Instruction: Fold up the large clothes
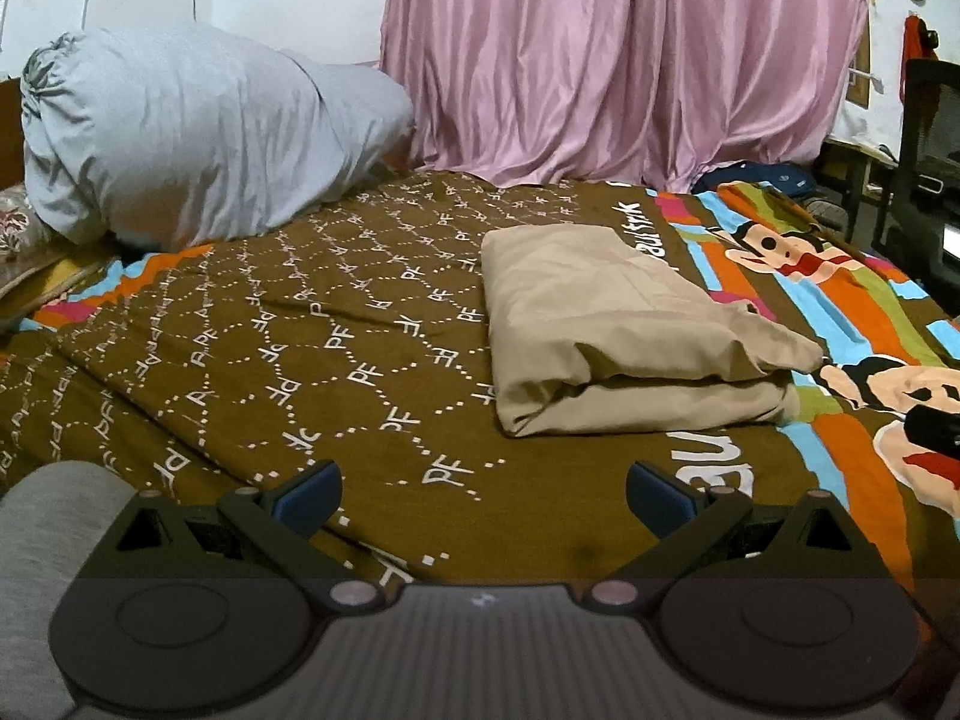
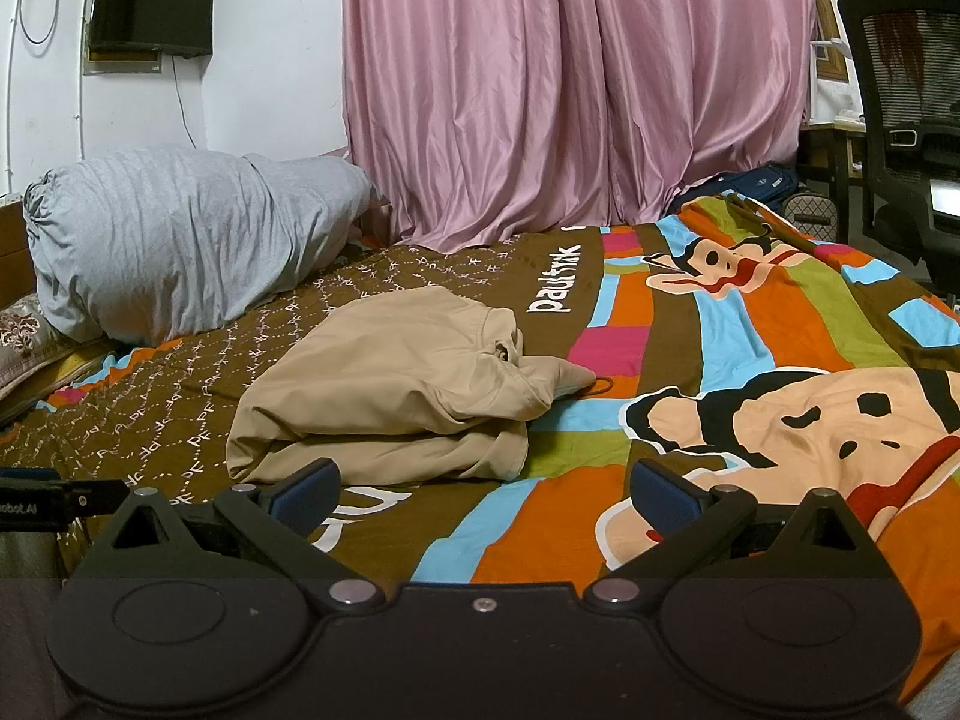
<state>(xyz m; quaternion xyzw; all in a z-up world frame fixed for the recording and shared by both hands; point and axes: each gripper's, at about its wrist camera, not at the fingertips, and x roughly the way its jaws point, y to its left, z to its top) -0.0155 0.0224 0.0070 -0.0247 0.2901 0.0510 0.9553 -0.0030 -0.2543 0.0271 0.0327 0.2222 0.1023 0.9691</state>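
Note:
A beige garment [image 1: 618,330] lies folded into a thick rectangle on the patterned bedspread [image 1: 336,324]. In the right wrist view the garment [image 2: 396,384] sits ahead and left, with a loose corner sticking out to the right. My left gripper [image 1: 483,489] is open and empty, held near the bed's front, short of the garment. My right gripper [image 2: 483,489] is open and empty, just in front of the garment's near edge. A bit of the left gripper shows at the left edge of the right wrist view [image 2: 36,504].
A big grey bundle of bedding [image 1: 192,138] lies at the head of the bed on the left. Pink curtains [image 1: 630,60] hang behind the bed. A black office chair [image 2: 906,120] stands at the right. A wall TV [image 2: 150,9] hangs at upper left.

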